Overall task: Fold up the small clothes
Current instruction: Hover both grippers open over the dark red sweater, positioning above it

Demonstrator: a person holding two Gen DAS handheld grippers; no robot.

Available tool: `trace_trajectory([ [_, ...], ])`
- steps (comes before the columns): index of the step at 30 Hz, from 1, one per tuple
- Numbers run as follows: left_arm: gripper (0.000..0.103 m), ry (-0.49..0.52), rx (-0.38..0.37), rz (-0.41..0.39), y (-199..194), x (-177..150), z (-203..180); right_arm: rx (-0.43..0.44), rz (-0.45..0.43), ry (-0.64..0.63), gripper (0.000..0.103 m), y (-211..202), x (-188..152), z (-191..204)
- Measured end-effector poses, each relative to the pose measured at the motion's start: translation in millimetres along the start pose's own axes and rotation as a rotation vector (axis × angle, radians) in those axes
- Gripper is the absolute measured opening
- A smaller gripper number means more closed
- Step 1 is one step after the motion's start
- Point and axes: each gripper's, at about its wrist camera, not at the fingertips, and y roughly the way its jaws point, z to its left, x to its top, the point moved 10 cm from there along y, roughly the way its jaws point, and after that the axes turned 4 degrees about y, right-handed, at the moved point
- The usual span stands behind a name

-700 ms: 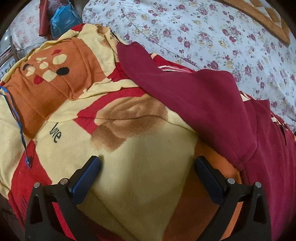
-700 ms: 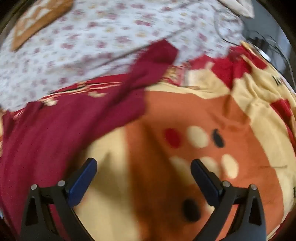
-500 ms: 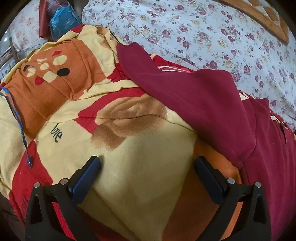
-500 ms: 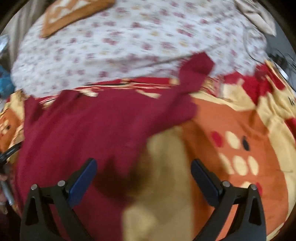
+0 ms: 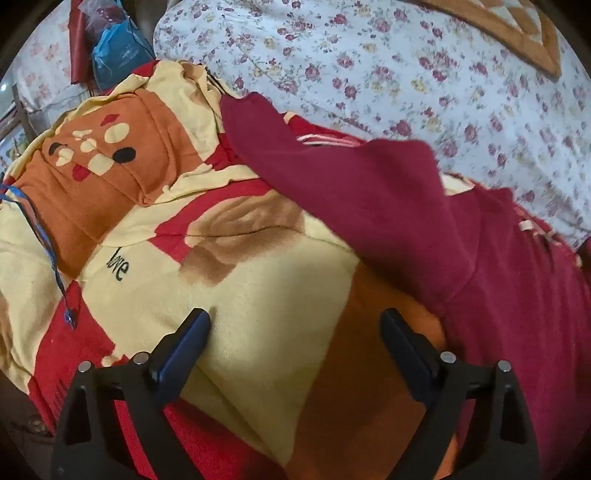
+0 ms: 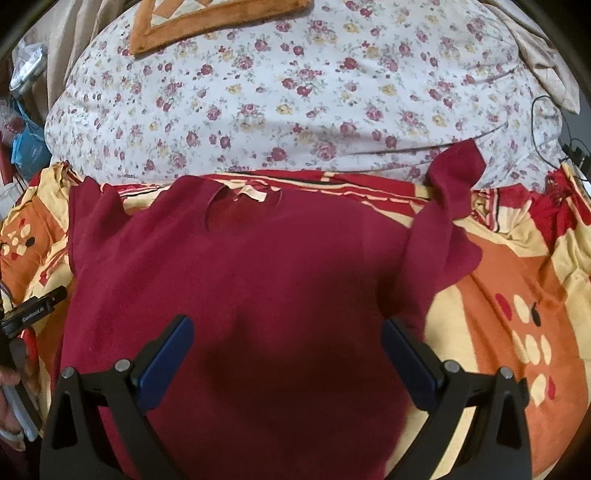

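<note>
A dark red T-shirt (image 6: 258,266) lies spread on a red, yellow and orange blanket (image 6: 517,280), neck opening toward the far side. Its right sleeve (image 6: 450,206) is crumpled and stretches up to the floral sheet. In the left wrist view the shirt's left sleeve (image 5: 332,166) and side lie at the right. My left gripper (image 5: 295,332) is open over bare blanket, left of the shirt, holding nothing. My right gripper (image 6: 288,343) is open above the middle of the shirt's body, nothing between its pads.
A floral bedsheet (image 6: 295,92) covers the bed beyond the blanket, with an orange-bordered cushion (image 6: 207,18) at the far edge. A blue bag (image 5: 118,59) sits at the far left. A black cable (image 6: 546,122) runs at the right. The other hand-held device (image 6: 29,310) shows at the left edge.
The right gripper has swung left from the orange blanket patch to over the shirt's middle. The left gripper has stayed in place. Both stay open.
</note>
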Motion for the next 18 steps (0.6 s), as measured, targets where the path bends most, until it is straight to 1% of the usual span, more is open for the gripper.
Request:
trace_trajectory([
  [4, 0.084, -0.053, -0.090, 0.000, -10.6, 3.8, -7.6, -0.021, 0.005, -0.025, 0.103, 3.9, 2.3, 10.3],
  [6, 0.083, -0.058, -0.108, -0.001, -14.4, 5.9, -13.3, -0.016, 0.007, -0.035, 0.103, 3.8, 3.3, 14.0],
  [9, 0.082, -0.023, -0.099, -0.014, -20.7, 8.5, -22.5, -0.007, 0.008, -0.023, 0.103, 2.3, 4.8, 19.5],
  [13, 0.082, 0.005, -0.091, -0.022, -25.8, 11.5, -28.8, 0.036, 0.022, -0.009, 0.103, 1.4, 7.4, 29.4],
  [16, 0.082, 0.014, -0.089, -0.024, -28.4, 13.5, -31.8, 0.020, 0.003, -0.031, 0.103, 0.5, 10.6, 35.1],
  [18, 0.082, 0.017, -0.084, -0.025, -29.4, 13.4, -34.0, 0.026, 0.001, -0.042, 0.103, 0.6, 10.0, 38.7],
])
